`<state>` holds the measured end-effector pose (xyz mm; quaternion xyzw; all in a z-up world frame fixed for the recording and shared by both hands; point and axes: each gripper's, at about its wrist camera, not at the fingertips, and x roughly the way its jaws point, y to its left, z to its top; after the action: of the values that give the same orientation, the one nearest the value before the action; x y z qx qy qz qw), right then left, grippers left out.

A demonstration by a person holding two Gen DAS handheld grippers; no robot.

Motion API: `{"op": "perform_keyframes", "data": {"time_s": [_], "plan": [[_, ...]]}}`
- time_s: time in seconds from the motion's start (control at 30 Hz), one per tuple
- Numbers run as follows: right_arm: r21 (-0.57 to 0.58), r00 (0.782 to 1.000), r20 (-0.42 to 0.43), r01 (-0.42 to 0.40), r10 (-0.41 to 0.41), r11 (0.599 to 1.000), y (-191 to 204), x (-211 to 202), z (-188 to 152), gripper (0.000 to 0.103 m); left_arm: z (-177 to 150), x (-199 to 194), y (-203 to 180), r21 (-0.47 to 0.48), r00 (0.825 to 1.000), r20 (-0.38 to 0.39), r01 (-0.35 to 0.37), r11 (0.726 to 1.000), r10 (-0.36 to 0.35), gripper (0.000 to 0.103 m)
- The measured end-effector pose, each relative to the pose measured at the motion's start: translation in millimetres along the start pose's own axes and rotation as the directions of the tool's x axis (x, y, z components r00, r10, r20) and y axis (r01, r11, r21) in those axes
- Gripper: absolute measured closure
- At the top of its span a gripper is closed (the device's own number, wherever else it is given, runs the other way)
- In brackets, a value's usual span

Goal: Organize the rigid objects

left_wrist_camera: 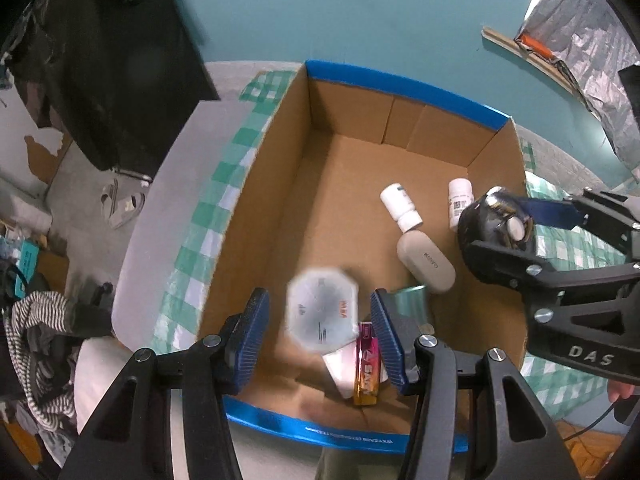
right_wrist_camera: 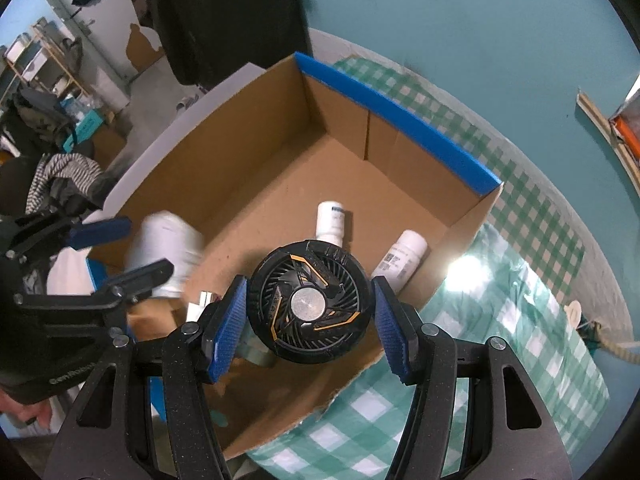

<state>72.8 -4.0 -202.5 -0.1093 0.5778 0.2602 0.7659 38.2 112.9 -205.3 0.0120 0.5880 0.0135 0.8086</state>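
A brown cardboard box [left_wrist_camera: 280, 184] with blue edges sits on a green checked cloth. My left gripper [left_wrist_camera: 320, 332] is open over its near end; a white octagonal container [left_wrist_camera: 322, 312], blurred, is between the pads without touching them. My right gripper [right_wrist_camera: 308, 316] is shut on a round black fan [right_wrist_camera: 308, 306] with orange trim, held above the box's right side [left_wrist_camera: 494, 220]. Inside the box lie two white bottles [left_wrist_camera: 400, 206] [left_wrist_camera: 458, 200], a beige case [left_wrist_camera: 426, 262], a pink and yellow packet [left_wrist_camera: 366, 364] and a teal item [left_wrist_camera: 408, 300].
The box [right_wrist_camera: 256, 168] stands on the checked cloth [right_wrist_camera: 500, 320] of a table against a teal wall. A black cloth hangs at the left. Clutter and striped fabric [left_wrist_camera: 36, 320] lie left of the table. A wooden strip and silver foil [left_wrist_camera: 576, 52] are at the far right.
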Motion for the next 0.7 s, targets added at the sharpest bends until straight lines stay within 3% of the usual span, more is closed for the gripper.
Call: {"op": "perform_keyframes", "data": {"time_s": [0.23,0.33,0.43,0.7], "plan": [[0.022,0.999,0.034,0.004,-0.005,1.0,4,-12,1,0.042,0,-4,7,0.006,1.0,-0.007,-0.007,1.0,0.007,0.049],[0.043,0.999,0.05,0.013,-0.015,0.999,3,-22,0,0.04,0,-17,11,-0.003,1.0,0.015,-0.004,1.0,0.004,0.032],[0.073,0.996,0.071,0.041,-0.046,0.996,-1,-39,-2,0.034,2,-36,11,-0.004,0.998,0.056,0.005,1.0,-0.005,0.027],[0.197,0.983,0.147,0.078,-0.108,0.977,-20,-100,-10,0.032,15,-88,-7,0.068,0.992,0.123,0.033,0.997,-0.041,0.014]]}}
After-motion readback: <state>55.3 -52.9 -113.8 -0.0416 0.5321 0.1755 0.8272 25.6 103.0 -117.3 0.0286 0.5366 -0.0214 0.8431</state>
